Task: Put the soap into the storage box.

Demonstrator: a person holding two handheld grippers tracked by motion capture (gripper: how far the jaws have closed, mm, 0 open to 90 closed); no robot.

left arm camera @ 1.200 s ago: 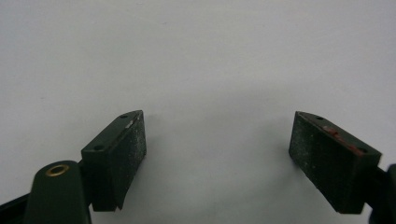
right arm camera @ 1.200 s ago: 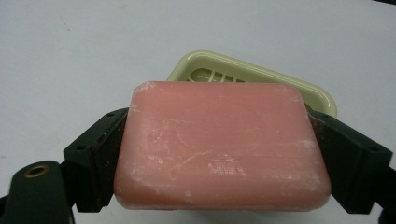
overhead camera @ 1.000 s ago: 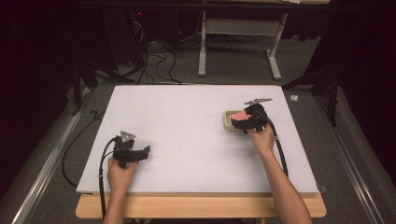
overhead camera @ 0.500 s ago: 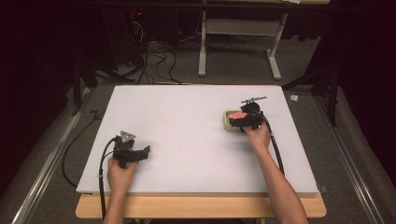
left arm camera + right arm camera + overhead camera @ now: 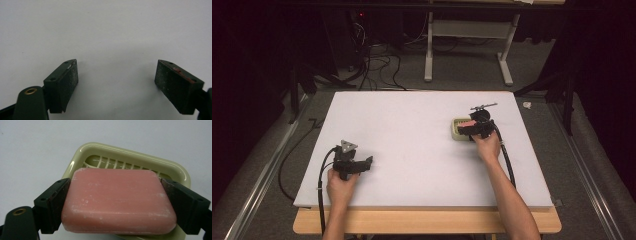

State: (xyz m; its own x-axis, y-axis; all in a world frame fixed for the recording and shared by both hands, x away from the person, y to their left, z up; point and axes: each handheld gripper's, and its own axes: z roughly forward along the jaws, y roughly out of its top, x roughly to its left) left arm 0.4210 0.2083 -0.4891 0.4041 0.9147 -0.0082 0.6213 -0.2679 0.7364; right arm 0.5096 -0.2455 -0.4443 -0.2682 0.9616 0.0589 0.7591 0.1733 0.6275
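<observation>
A pink soap bar [image 5: 117, 200] sits between the jaws of my right gripper [image 5: 117, 206], which is shut on its two ends. Under and behind it lies a pale green soap dish [image 5: 130, 153] with a slotted bottom; I cannot tell if the bar touches it. From above, the right gripper [image 5: 470, 128] is at the table's right, over the soap dish [image 5: 457, 132], with the soap bar [image 5: 468, 123] showing pink. My left gripper [image 5: 369, 163] rests at the front left of the white table [image 5: 412, 125]. Its jaws stand wide open over bare table, as the left gripper [image 5: 116, 82] view shows.
Cables trail from both grippers toward the table's front edge. Beyond the far edge stand a white frame's legs [image 5: 467, 45] and loose cables [image 5: 377, 65] on the grey floor. A metal rail [image 5: 257, 185] runs along the left side.
The right hand has shifted slightly left over the soap dish, still gripping the soap. The left hand and gripper have not moved.
</observation>
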